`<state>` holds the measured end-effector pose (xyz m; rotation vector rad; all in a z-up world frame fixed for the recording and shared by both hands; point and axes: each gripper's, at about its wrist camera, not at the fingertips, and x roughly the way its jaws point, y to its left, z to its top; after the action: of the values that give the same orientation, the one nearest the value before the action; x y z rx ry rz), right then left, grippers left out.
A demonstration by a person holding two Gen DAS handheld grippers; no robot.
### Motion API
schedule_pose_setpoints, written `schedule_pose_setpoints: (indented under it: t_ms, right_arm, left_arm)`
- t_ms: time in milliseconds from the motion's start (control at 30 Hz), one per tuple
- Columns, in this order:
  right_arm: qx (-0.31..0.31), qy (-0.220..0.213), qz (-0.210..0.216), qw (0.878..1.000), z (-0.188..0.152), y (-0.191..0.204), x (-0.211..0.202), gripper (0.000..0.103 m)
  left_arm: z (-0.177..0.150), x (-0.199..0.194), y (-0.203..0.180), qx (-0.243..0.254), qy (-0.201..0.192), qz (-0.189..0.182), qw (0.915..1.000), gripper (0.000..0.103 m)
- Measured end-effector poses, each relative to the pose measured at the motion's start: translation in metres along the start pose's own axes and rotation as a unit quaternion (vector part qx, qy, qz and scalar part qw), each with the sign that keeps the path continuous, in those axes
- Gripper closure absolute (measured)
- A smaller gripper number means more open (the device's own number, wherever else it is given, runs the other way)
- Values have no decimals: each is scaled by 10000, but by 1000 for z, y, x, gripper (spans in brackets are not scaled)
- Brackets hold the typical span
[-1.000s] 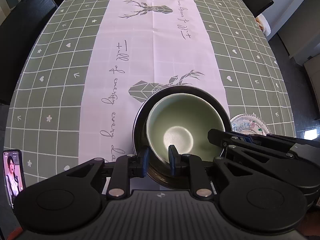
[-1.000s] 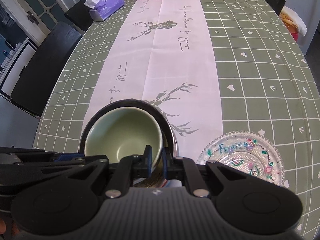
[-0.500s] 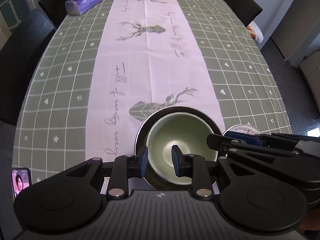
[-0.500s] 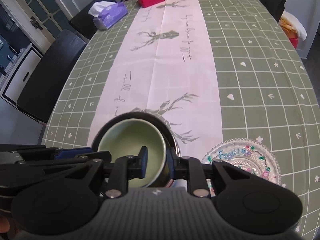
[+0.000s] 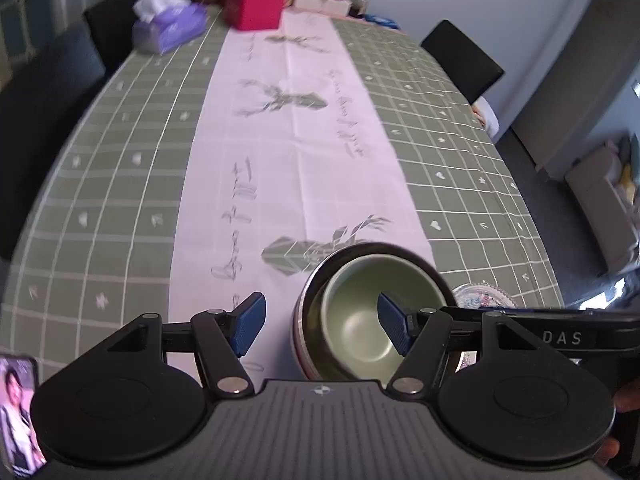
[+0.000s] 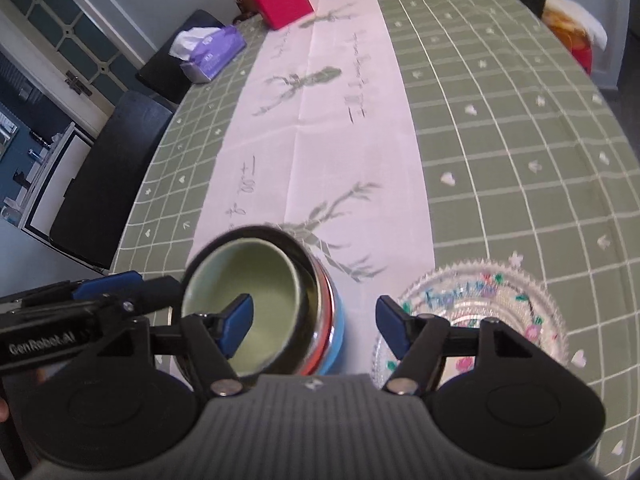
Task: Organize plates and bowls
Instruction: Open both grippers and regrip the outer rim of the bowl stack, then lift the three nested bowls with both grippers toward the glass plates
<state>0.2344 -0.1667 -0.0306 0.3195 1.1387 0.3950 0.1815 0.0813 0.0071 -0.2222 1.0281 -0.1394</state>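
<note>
A pale green bowl (image 5: 362, 312) sits nested in a dark metal bowl (image 5: 316, 280), on top of red and blue bowls (image 6: 336, 328), near the table's front edge. My left gripper (image 5: 322, 326) is open, raised above the stack's left rim and holding nothing. My right gripper (image 6: 314, 326) is open, above the stack's right side, also empty. A clear patterned glass plate (image 6: 480, 308) lies right of the stack; it also shows in the left wrist view (image 5: 482, 298).
The long table has a green grid cloth (image 6: 500, 140) with a white deer runner (image 5: 288, 152). A red box (image 5: 252, 4), a purple tissue pack (image 5: 168, 26) and jars stand at the far end. Black chairs (image 6: 100, 184) line the sides. A phone (image 5: 16, 408) lies front left.
Both grippers have opened wide, let go of the bowl rims and lifted back. The bowl stack stays on the table.
</note>
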Motion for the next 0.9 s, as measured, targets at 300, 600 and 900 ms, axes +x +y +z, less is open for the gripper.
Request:
schedule_pose_setpoints:
  t_ms: [300, 600, 900]
  right_arm:
    - [630, 410, 370, 9965, -1, -18, 35, 36]
    - [818, 654, 462, 9934, -3, -21, 52, 36]
    - [881, 821, 503, 9914, -4, -26, 61, 39]
  left_arm:
    - [-11, 34, 36, -825, 416, -605, 9939, 28]
    - [-17, 56, 35, -948, 657, -760, 9904, 28]
    - [-21, 67, 34, -816, 878, -814, 9894, 28]
